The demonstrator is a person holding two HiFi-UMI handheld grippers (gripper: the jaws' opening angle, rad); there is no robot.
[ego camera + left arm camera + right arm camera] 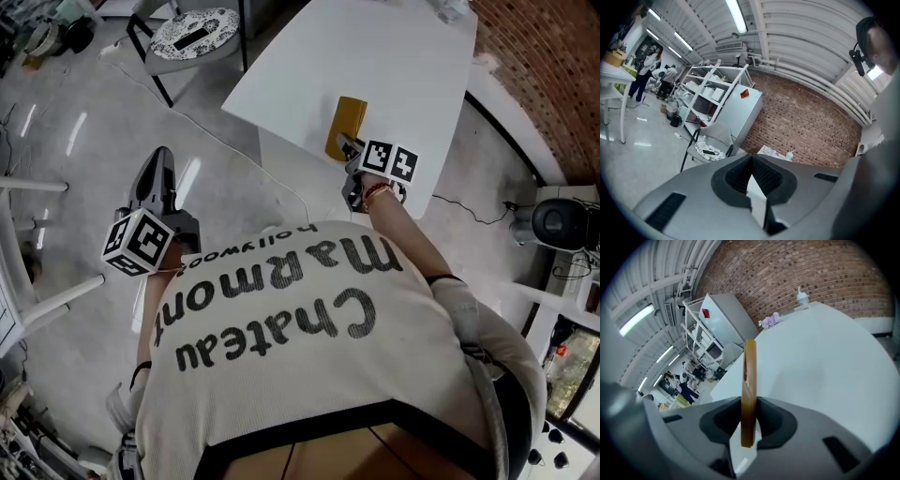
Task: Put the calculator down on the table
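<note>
An ochre-yellow calculator (350, 127) is clamped edge-on between the jaws of my right gripper (351, 150), just over the near edge of the white table (375, 56). In the right gripper view the calculator (749, 380) stands upright as a thin slab between the pads, with the table top (825, 362) beyond it and my right gripper (749, 425) shut on its lower end. My left gripper (157, 173) hangs over the floor at the left, away from the table. In its own view my left gripper (752, 159) has its tips together with nothing between them.
A chair with a patterned seat (194, 33) (710, 151) stands on the floor beyond the table's left corner. A spray bottle (802, 298) and small flowers (768, 320) sit at the table's far end. A brick wall (553, 75) runs along the right, and a cable (234, 141) lies on the floor.
</note>
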